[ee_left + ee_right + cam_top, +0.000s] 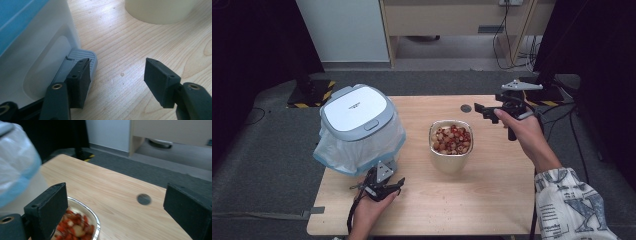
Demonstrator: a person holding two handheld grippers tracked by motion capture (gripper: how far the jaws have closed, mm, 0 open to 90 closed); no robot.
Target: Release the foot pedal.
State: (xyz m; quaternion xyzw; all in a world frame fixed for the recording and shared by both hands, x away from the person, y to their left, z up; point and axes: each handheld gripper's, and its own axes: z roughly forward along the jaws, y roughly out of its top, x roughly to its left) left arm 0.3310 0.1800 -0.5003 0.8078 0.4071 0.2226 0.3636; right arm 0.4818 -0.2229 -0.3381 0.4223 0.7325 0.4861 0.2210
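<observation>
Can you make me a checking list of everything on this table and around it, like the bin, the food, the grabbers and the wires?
Surface: wooden table, a round hole near its far edge.
Job's things: lidded bin with a pale blue bag, grey pedal at its base; metal container of red and pale food.
Clutter: nothing seen.
Grippers: left gripper open, one jaw at the pedal; right gripper open, holding nothing.
Cables: wires on the floor behind.
Surroundings: grey carpet, wooden desk, dark curtains.
</observation>
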